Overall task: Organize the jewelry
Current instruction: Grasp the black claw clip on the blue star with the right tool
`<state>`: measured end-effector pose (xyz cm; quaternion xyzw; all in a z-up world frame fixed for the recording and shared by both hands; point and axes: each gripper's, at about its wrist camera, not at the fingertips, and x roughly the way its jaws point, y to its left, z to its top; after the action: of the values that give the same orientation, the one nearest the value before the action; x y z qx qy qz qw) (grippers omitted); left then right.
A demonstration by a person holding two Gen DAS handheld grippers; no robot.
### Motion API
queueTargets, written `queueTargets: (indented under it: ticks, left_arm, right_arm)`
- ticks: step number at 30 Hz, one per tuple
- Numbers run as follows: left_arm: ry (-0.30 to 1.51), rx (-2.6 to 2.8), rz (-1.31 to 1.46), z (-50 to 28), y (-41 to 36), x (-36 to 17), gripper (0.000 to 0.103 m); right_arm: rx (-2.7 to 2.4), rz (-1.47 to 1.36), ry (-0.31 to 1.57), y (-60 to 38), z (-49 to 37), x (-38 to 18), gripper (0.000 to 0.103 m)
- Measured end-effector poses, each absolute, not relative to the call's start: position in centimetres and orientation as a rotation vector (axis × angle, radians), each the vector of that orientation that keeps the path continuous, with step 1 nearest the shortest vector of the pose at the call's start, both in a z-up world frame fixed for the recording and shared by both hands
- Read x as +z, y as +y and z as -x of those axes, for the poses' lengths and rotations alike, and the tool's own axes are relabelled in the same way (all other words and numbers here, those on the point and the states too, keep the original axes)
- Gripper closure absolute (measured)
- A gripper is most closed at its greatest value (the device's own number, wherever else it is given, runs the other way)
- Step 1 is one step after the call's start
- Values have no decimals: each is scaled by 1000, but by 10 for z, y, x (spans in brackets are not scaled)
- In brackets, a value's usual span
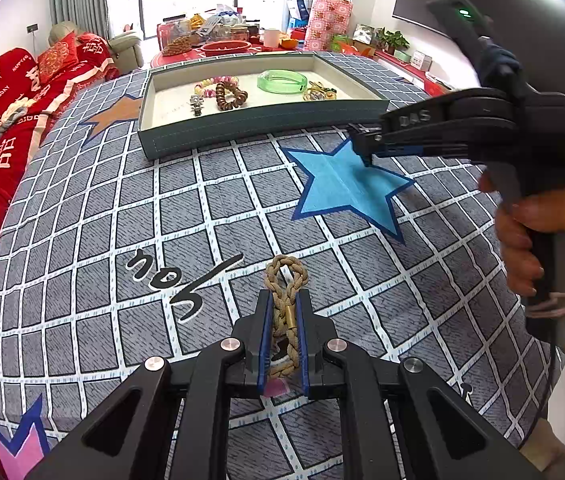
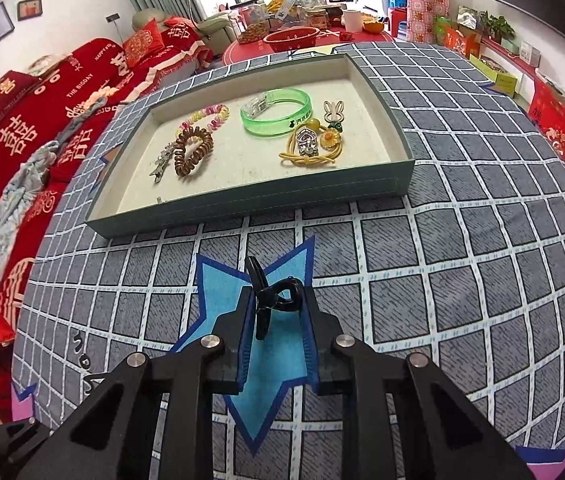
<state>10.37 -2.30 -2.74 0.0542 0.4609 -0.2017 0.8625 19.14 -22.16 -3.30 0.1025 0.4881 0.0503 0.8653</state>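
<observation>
A: What does the left gripper (image 1: pixel 284 308) hold?

B: Its jaws are clamped on a braided rope bracelet (image 1: pixel 284 312) with a small brass tube. One loop of it sticks out past the tips, above the checked cloth (image 1: pixel 186 200) on the bench.

A: And the tray (image 2: pixel 250 204)?

B: It lies farther back on the cloth. From left to right it has a metal clip (image 2: pixel 161 166), a brown coil tie (image 2: pixel 194 151), a pastel coil tie (image 2: pixel 204 117), a green bangle (image 2: pixel 278 111) and a yellow tie (image 2: pixel 309 152) with charms.

A: The right gripper (image 2: pixel 277 300)?

B: Its jaws are closed on a black claw clip (image 2: pixel 272 296), above the blue star (image 2: pixel 266 364), near the front wall of the tray.
</observation>
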Motion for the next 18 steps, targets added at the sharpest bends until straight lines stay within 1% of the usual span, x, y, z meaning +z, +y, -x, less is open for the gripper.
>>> queueTargets:
  ticks: [18]
  left_arm:
    - [974, -320, -84, -140, -15, -32, 78]
  right_arm:
    - [149, -265, 1009, -228, -160, -22, 79]
